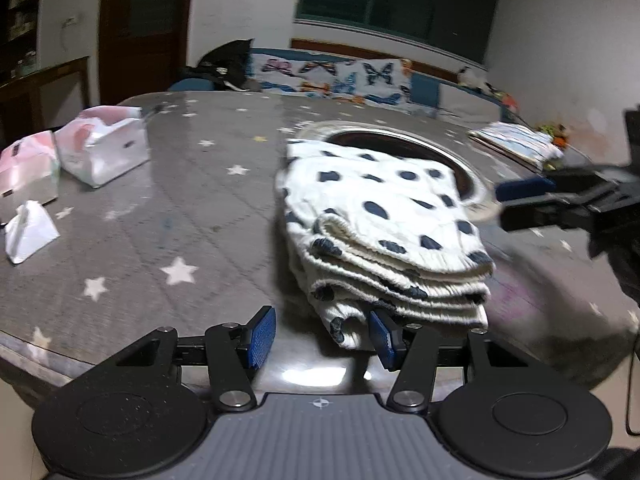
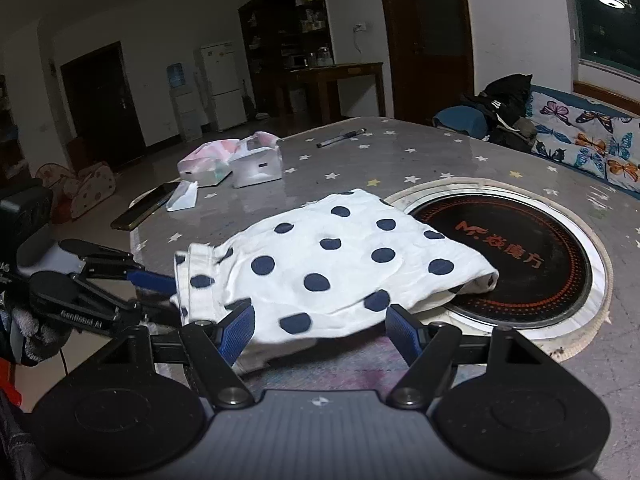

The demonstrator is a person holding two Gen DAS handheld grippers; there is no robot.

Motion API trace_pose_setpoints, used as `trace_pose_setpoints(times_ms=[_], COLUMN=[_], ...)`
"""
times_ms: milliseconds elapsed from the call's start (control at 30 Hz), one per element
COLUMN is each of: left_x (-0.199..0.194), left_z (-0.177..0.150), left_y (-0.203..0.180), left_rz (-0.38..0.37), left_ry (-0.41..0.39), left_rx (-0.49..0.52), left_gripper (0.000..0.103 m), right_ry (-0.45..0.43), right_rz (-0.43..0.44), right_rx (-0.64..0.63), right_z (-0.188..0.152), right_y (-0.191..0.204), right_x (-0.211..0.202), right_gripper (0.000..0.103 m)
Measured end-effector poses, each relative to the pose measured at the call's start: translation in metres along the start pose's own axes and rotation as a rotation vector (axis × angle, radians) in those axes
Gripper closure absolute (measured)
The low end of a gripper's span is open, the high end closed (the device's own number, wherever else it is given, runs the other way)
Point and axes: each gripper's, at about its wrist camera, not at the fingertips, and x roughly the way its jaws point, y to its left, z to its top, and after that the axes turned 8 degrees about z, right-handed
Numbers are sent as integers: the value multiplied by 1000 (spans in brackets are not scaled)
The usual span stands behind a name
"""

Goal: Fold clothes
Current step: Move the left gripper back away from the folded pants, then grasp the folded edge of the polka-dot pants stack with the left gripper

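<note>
Jaws of both our left gripper point(image 1: 322, 334) and right gripper point(image 2: 320, 328) stand open around the folded dotted garment point(image 2: 340, 264), so on the glossy worktop point(image 1: 192, 208) its stacked layers may slide apart if we push unevenly.

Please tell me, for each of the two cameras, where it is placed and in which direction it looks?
Left wrist: sits behind the open left gripper, at the table edge, facing the window and butterfly sofa.
Right wrist: sits behind the open right gripper, facing the fridge and doors.
Shared: the folded polka-dot garment, partly over the round cooktop.
</note>
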Motion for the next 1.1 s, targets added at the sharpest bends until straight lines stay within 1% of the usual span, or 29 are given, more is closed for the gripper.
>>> trace_pose_setpoints(times_ms=[167,500,700,800,900,1100], left_x=[10,34,55,65,72,74], left_z=[12,35,53,61,67,70], left_y=[14,37,57,64,68,76], left_rz=[46,113,139,138,142,144], left_ry=[-1,-11,-7,-4,-2,4], left_rx=[-34,-21,-47,-51,-45,-71], left_gripper=[48,47,46,46,45,38], right_ry=[-2,-19,-22,-8,9,47], right_rz=[-18,-71,-92,-70,-41,23], right_rx=[20,64,99,74,15,-109], right_z=[3,14,20,23,27,37], right_y=[-7,-32,-46,-41,-28,3], right_x=[3,15,25,31,39,58], right_gripper=[29,29,30,30,30,30])
